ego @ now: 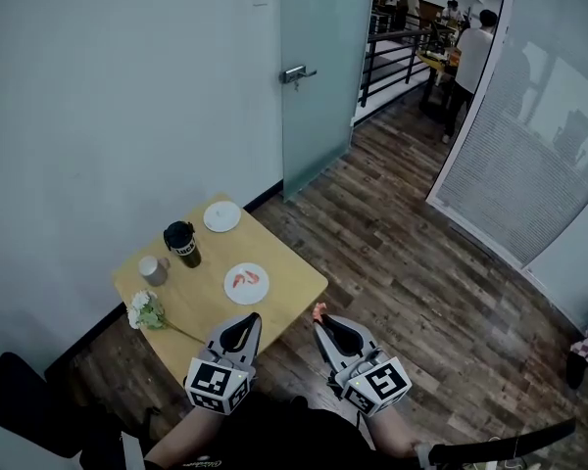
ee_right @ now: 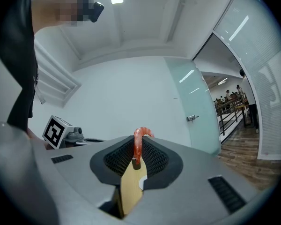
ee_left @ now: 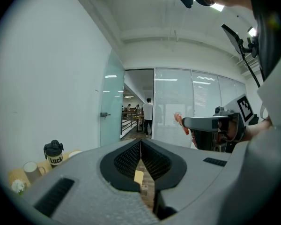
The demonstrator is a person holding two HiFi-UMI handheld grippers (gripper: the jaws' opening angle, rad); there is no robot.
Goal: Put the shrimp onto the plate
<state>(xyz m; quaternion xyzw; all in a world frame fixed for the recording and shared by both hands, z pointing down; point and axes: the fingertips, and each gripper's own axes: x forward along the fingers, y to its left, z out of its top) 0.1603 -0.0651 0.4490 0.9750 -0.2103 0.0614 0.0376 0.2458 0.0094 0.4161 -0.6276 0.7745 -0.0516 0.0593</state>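
An orange shrimp (ee_right: 139,142) stands pinched between the pads of my right gripper (ee_right: 136,150), its curled end sticking up past the tips. In the head view that gripper (ego: 320,320) hovers just off the table's near right corner, with the shrimp (ego: 318,310) at its tip. A white plate (ego: 259,289) lies on the small wooden table (ego: 196,302) and carries two orange shrimps (ego: 243,280). My left gripper (ego: 244,322) is shut and empty, over the table's near edge just below the plate. From the left gripper view (ee_left: 141,142), the right gripper shows with its shrimp (ee_left: 179,120).
A black tumbler (ego: 182,244), a grey cup (ego: 153,269), a second empty white plate (ego: 221,216) and a white flower (ego: 147,310) share the table. A frosted glass door (ego: 318,76) and wood floor lie beyond. People stand far off in the hallway (ego: 467,62).
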